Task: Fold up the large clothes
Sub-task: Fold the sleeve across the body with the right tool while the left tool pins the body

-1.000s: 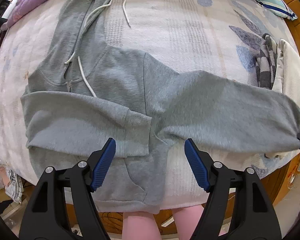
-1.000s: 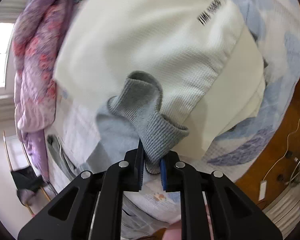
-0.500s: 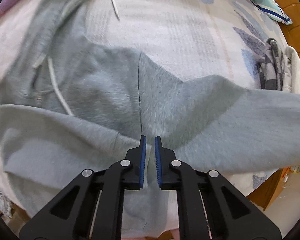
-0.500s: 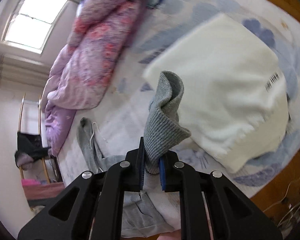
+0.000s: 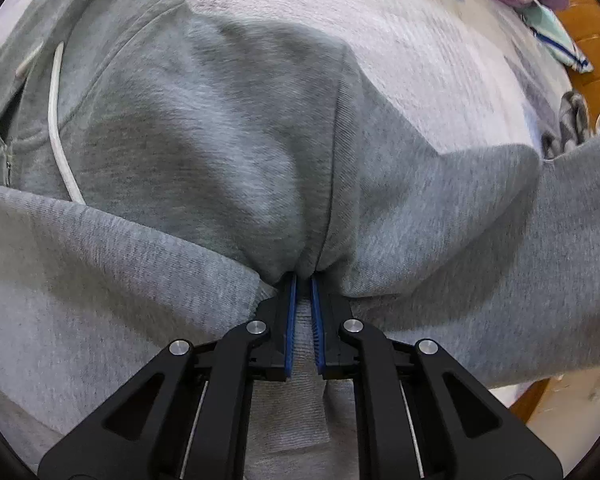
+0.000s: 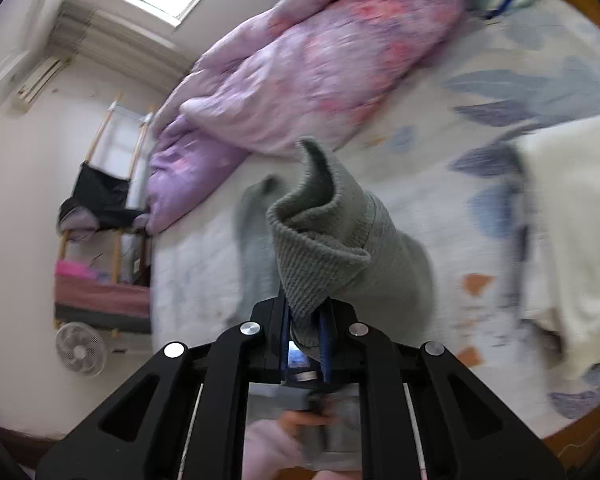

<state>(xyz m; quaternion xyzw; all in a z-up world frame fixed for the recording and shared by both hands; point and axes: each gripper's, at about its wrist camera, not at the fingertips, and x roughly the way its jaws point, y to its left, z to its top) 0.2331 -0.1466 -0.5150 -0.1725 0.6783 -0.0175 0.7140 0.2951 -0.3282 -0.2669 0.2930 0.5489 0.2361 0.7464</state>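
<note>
**Both grippers clamped on grey hoodie over the bed**

Left gripper [image 5: 303,280]: pointed steeply down, its blue pads nearly together after a closing that finished about half a second ago. The tips pinch a ridge of the hoodie [image 5: 204,152] at the vertical seam where the sleeve [image 5: 460,232] joins the body. Fabric bunches into a pucker at the tips. A second sleeve [image 5: 100,264] lies folded across the chest, to the left of the gripper. A white drawstring [image 5: 56,128] runs down the upper left of the garment, beside the zip.

Right gripper [image 6: 306,320]: jaws clenched on the ribbed cuff [image 6: 320,256] of the sleeve. The cuff stands up out of the jaws, folded over on itself and clear of the bed. The sleeve trails down behind it toward the bed.

Hoodie location: spread front-up on the bed [image 6: 440,216], over a pale sheet with blue leaf print.

Surroundings: a purple floral quilt [image 6: 300,76] is heaped along the far edge of the bed. A folded white garment [image 6: 572,208] lies at the right. A fan [image 6: 81,349] stands on the floor at the left, below a wooden rack [image 6: 112,184]. The right wrist view is blurred.
</note>
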